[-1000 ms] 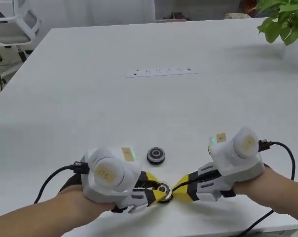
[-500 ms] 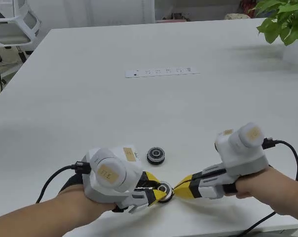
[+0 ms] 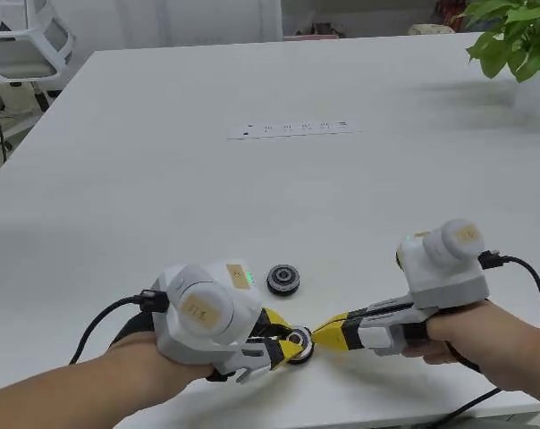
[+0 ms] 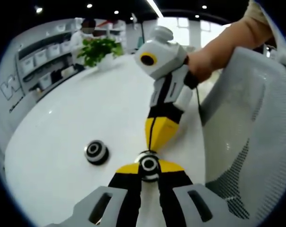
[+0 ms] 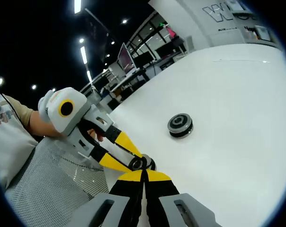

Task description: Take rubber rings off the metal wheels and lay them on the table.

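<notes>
left hand-held gripper (image 3: 291, 347) clamps metal wheel (image 4: 149, 165). right hand-held gripper (image 3: 318, 336) jaws together at rim, hold unclear. rubber ring (image 4: 149, 153) likely soft, stretchy: nip outer edge, peel.

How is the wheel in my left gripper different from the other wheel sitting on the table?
The held wheel is clamped between the jaws of the left gripper; the loose wheel lies flat on the table, gripped by nothing. The closed tips of the right gripper meet the held wheel; the loose wheel sits apart, farther from you. Both are small and round, with a dark ring around a silvery centre.
</notes>
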`<state>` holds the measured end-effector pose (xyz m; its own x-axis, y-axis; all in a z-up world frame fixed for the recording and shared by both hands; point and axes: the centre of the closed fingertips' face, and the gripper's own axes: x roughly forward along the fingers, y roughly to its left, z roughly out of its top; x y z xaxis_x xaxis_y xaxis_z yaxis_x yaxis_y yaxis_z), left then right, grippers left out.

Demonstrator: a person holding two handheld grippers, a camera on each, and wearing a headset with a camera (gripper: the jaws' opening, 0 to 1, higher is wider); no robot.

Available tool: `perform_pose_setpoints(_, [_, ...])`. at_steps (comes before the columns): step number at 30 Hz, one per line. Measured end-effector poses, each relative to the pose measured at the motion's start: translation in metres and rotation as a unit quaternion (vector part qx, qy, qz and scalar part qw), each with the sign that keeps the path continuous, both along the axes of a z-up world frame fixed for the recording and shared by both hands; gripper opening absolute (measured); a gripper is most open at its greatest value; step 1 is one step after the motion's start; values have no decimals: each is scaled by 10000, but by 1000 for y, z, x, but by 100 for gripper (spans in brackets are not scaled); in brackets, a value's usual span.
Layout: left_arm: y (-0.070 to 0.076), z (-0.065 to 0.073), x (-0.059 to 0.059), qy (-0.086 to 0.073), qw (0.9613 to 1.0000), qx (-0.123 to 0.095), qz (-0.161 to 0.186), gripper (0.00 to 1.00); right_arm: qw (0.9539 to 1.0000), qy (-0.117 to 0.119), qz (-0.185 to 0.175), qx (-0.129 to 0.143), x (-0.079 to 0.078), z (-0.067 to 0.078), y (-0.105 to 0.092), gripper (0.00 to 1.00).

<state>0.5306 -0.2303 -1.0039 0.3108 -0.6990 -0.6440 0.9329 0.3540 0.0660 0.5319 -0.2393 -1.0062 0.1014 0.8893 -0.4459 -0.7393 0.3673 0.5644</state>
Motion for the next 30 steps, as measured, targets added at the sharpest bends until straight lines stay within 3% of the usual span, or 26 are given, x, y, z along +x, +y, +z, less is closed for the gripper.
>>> perform_pose_setpoints(13, [0,0,1,-30,10000,46,15,12,9998,-38,155,128,-5,5,9,0])
perform_pose_setpoints(21, [0,0,0,-21,10000,39,-5,12,9996,53,180,204,-7,7,11,0])
perform_pose_setpoints(23, [-1,0,0,-18,10000,35,-18,12,9991,69,274,318,-10,11,14,0])
perform_pose_setpoints(24, [0,0,-1,-26,10000,45,-35,12,9962,293,606,547,-25,19,20,0])
perform_pose_setpoints(25, [0,0,0,-14,10000,39,-37,12,9981,-184,524,268,-12,11,16,0])
perform_pose_setpoints(27, [0,0,0,-10,10000,10,-31,12,9986,-3,430,317,-13,12,16,0])
perform_pose_setpoints(30, [0,0,0,-17,10000,-4,-27,12,9989,-19,363,305,-9,10,14,0])
